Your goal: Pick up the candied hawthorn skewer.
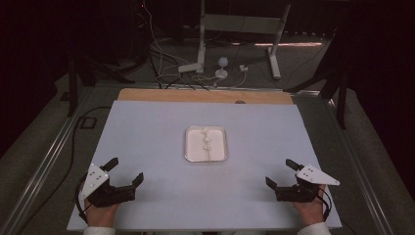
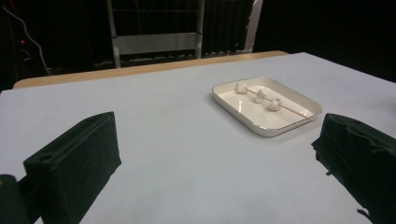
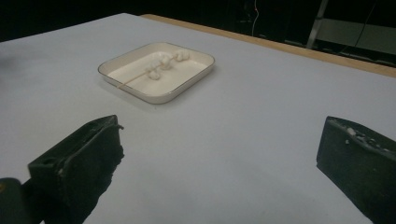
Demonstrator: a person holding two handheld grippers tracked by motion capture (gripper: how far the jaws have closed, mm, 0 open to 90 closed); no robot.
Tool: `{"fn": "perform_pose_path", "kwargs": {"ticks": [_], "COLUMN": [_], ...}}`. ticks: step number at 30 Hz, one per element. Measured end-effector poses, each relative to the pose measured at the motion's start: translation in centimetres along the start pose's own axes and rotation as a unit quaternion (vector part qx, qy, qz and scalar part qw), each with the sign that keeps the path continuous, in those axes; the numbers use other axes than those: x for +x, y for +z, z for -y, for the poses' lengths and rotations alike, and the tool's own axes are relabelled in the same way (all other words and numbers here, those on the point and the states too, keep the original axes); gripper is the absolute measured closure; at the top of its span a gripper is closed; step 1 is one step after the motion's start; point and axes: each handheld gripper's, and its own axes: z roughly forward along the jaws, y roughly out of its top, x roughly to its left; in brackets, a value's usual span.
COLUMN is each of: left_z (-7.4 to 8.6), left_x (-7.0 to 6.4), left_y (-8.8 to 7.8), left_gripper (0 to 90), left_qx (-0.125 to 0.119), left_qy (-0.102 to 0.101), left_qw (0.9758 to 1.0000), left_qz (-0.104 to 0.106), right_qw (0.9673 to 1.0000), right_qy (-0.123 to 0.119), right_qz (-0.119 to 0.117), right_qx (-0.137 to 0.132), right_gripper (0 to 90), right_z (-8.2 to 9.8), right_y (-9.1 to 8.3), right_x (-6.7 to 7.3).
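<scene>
Resting near the bottom edge of the pale table [image 1: 147, 137], the left gripper [image 1: 126, 172] and right gripper [image 1: 281, 172] both stand with jaws spread wide and nothing between them, at lower left and lower right of the high view. Bare tabletop lies open between them and the white tray [image 1: 206, 157] at centre frame, well apart from both. On the tray a thin skewer [image 2: 292, 110] carries three small white lumps [image 2: 260, 95], too small to identify. The hands are cut off below. Beyond the far wooden edge the room is dark, with cables and a white stand.
</scene>
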Motion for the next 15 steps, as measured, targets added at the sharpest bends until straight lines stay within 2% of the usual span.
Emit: {"fn": "perform_pose_path", "kwargs": {"ticks": [12, 15], "left_z": [-0.03, -0.41], "left_x": [-0.01, -0.22], "left_y": [0.08, 0.31], "left_gripper": [0.3, 0.3], "left_qx": [0.002, 0.006], "left_qy": [-0.016, -0.018], "left_qw": [0.9998, 0.9995], "left_qz": [-0.014, -0.025], "right_qw": [1.0000, 0.9999], "right_qy": [-0.001, 0.001], "right_qz": [0.007, 0.010], "right_qx": [0.005, 0.009], "right_gripper": [0.0, 0.0], "right_z": [0.05, 0.07], "right_y": [0.22, 0.29], "right_x": [-0.03, -0.09]}}
